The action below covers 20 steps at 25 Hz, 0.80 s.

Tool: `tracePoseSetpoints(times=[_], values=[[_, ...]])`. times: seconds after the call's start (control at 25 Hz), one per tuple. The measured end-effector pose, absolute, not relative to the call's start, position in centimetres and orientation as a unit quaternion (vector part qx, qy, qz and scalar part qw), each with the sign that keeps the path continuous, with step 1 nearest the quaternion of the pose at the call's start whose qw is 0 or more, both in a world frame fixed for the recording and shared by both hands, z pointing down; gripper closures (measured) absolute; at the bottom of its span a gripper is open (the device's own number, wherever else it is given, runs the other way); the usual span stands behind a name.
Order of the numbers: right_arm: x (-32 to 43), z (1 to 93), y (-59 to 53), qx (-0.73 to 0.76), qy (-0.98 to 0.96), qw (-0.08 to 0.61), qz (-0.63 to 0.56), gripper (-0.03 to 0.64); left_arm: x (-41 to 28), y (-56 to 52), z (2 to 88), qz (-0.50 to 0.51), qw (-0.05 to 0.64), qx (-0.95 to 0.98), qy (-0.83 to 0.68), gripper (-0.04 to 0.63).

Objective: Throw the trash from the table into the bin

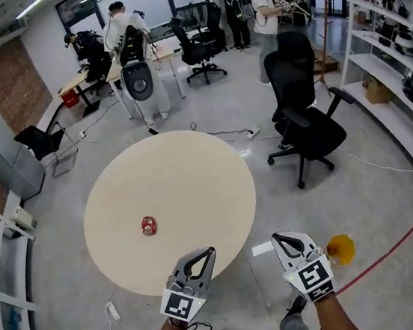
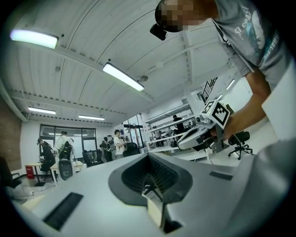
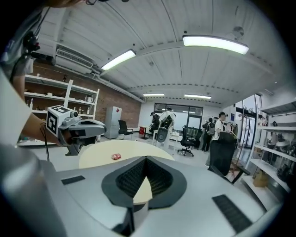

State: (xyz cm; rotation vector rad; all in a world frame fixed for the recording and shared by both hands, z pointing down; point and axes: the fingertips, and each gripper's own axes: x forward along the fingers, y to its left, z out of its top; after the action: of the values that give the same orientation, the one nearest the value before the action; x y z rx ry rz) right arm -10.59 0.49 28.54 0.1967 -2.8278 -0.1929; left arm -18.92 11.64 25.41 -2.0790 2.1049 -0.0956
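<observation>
Left tool [image 1: 210, 253] pressed together, empty, over the desk's [image 1: 191, 166] near edge; right tool [image 1: 278, 239] likewise (off the desk, farther). Trash [image 1: 149, 225], red and crumpled, sits on the desk, left of the left tool, so left reaches first.

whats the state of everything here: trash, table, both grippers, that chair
red trash: crumpled, lying on the table, not held
round table: upright, trash on it
left gripper: jaws shut, empty, at the table's near edge
right gripper: jaws shut, empty, beside the table over the floor
black office chair: upright, unoccupied
</observation>
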Motion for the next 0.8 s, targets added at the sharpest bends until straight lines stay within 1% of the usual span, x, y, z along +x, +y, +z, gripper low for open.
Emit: tracePoseSetpoints(times=[0.24,0.48,0.8], values=[[-17.0,25.9,10.0,0.021,-0.986,0.138,-0.092,0.609,-23.7,21.3,22.5,-0.024,0.119,-0.666,0.736,0.561],[-23.9,23.8,17.9,-0.025,-0.984,0.138,-0.106,0.609,-29.5,30.0,20.7,-0.008,0.126,-0.625,0.771,0.561],[-32.9,24.2,23.7,-0.102,-0.978,0.143,-0.114,0.607,-36.0,36.2,21.5,-0.018,0.127,-0.578,0.806,0.561]])
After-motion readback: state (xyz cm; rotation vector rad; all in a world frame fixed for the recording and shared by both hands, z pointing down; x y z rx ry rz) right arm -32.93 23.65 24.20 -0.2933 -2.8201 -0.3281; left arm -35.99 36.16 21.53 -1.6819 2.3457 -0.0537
